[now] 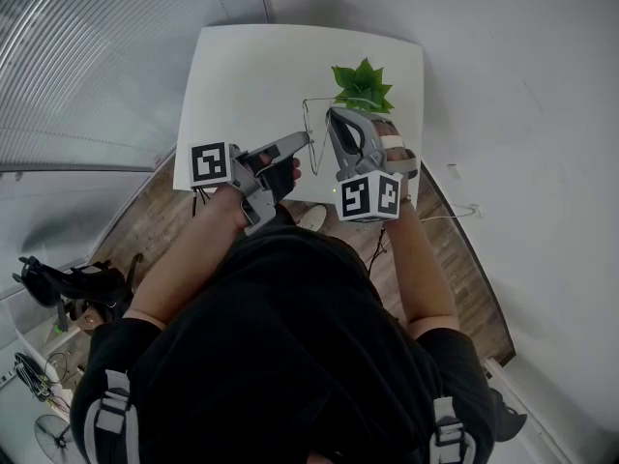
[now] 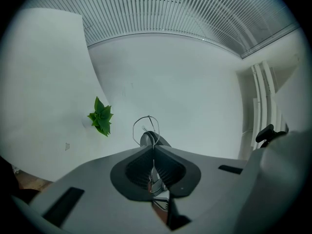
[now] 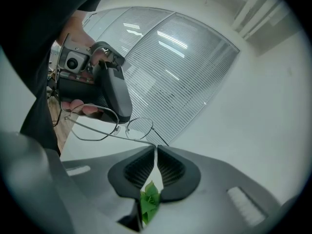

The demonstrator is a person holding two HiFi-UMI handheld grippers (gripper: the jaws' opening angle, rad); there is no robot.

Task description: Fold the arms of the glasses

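No legible text, only square markers, seemingly coded, on left cube (image 1: pixel 210 163) and right cube (image 1: pixel 368 196)

The glasses (image 3: pixel 139 128) sit between the two claws, above the near part of the table (image 1: pixel 251 75): the left gripper (image 1: pixel 305 141) is closed on their frame from the left, and the right gripper (image 1: pixel 334 114) pinches the end of one arm from the right. The plant (image 1: pixel 363 87) stands on the table just beyond the right claw (on the far right part).

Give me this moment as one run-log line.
left gripper: shut on glasses frame | right gripper: shut on one arm's tip | glasses: held above white table
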